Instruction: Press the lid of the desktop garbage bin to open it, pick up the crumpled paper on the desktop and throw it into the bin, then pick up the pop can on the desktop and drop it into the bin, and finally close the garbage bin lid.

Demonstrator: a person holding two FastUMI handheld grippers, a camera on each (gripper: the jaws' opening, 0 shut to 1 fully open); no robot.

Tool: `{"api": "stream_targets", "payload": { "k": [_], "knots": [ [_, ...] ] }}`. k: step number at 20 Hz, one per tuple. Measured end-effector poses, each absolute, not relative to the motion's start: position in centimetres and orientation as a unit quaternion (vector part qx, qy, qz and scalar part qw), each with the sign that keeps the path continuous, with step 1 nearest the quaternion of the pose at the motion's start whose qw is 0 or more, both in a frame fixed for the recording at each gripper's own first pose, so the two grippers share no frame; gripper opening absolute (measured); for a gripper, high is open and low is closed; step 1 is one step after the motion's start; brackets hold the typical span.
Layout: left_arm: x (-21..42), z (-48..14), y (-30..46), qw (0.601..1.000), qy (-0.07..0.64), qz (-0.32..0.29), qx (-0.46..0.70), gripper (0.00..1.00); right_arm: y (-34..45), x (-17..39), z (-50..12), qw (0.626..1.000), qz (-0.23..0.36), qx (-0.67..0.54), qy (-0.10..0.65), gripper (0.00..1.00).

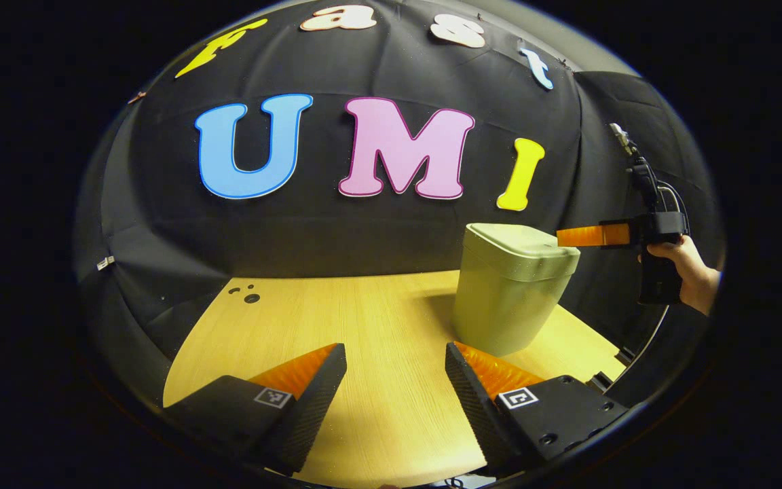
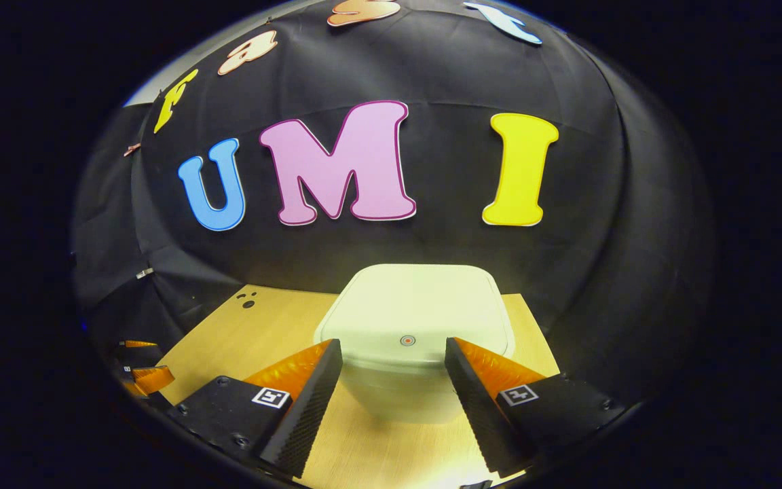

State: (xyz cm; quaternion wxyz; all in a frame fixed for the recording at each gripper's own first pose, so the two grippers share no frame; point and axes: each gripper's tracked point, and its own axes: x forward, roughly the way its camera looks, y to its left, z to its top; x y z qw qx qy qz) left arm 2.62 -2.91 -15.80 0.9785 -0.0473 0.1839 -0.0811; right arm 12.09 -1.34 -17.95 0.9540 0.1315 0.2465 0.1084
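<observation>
One bin (image 1: 510, 299); two claws (image 1: 396, 380)

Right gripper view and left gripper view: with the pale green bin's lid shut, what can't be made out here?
- Inside of the pale green plastic bin: hidden by its shut lid in both views.
- Bin's base: covered by the right gripper in the right gripper view.
- Right gripper's jaw state from afar: seen side-on in the left gripper view.
- Wooden table's near edge: cut off behind the left gripper.
</observation>
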Motion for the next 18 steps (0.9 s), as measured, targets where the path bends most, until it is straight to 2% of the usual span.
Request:
{"api": "stream_targets", "payload": {
  "k": [10, 18],
  "knots": [
    [1.9, -15.5, -1.7, 0.979, 0.178, -0.083, -0.057, 0.95, 1.4, 5.2, -17.1, 0.954, 0.103, 0.158, 0.233, 0.98],
    [1.4, -15.3, -1.7, 0.979, 0.178, -0.077, -0.058, 0.95, 3.1, 1.7, -17.1, 0.950, 0.127, 0.161, 0.236, 0.98]
  ]
}}
